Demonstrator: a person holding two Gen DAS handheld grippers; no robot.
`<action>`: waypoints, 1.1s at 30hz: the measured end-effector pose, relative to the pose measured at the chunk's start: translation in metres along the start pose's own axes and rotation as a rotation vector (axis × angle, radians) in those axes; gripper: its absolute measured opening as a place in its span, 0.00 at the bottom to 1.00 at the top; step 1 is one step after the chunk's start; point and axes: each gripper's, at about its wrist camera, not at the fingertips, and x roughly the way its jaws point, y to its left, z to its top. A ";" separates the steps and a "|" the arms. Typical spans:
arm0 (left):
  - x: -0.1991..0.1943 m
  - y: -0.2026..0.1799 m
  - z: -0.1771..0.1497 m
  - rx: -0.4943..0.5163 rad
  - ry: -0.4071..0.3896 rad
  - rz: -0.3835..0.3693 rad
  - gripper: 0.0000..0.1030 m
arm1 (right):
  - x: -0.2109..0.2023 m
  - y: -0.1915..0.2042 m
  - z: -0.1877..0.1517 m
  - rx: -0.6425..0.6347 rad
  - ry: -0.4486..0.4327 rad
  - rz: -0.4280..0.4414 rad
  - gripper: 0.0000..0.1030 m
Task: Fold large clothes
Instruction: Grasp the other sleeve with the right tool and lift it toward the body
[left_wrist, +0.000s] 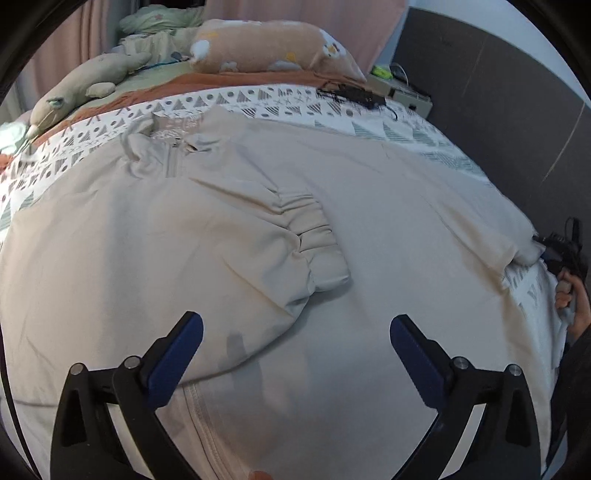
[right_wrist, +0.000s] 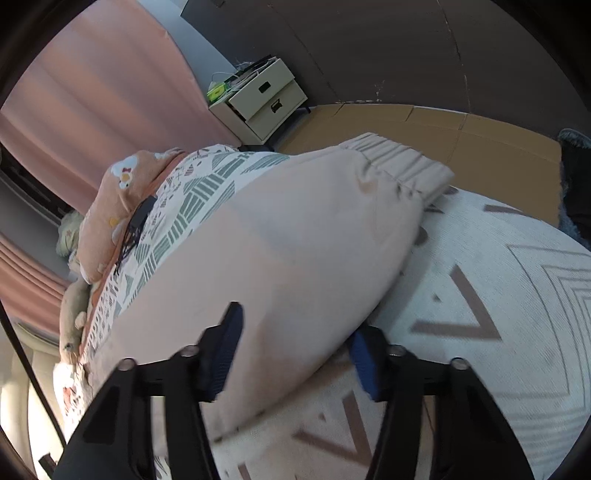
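Note:
A large beige zip jacket (left_wrist: 258, 229) lies spread flat on the patterned bedsheet (left_wrist: 258, 99). One sleeve is folded across the chest, its elastic cuff (left_wrist: 317, 240) near the middle. My left gripper (left_wrist: 295, 332) hovers open and empty above the jacket's lower front. The other sleeve (right_wrist: 288, 251) stretches to the bed's right side, its cuff (right_wrist: 406, 166) at the edge. My right gripper (right_wrist: 295, 343) is open, its jaws straddling this sleeve, one blue pad on top and one under the sleeve's edge. It also shows at the right of the left wrist view (left_wrist: 561, 251).
A peach pillow (left_wrist: 266, 48), a stuffed toy (left_wrist: 77, 88) and black cables (left_wrist: 354, 94) lie at the head of the bed. A cream nightstand (right_wrist: 262, 99) stands by the dark wall. Brown cardboard (right_wrist: 443, 136) covers the floor beside the bed.

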 end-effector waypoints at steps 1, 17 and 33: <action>-0.005 0.002 -0.003 -0.020 -0.014 0.004 1.00 | 0.001 -0.002 0.000 0.001 0.004 -0.002 0.22; -0.072 0.035 -0.025 -0.139 -0.191 0.039 1.00 | -0.105 0.126 -0.002 -0.309 -0.127 0.122 0.01; -0.134 0.115 -0.026 -0.345 -0.335 -0.019 1.00 | -0.165 0.319 -0.062 -0.586 -0.109 0.250 0.01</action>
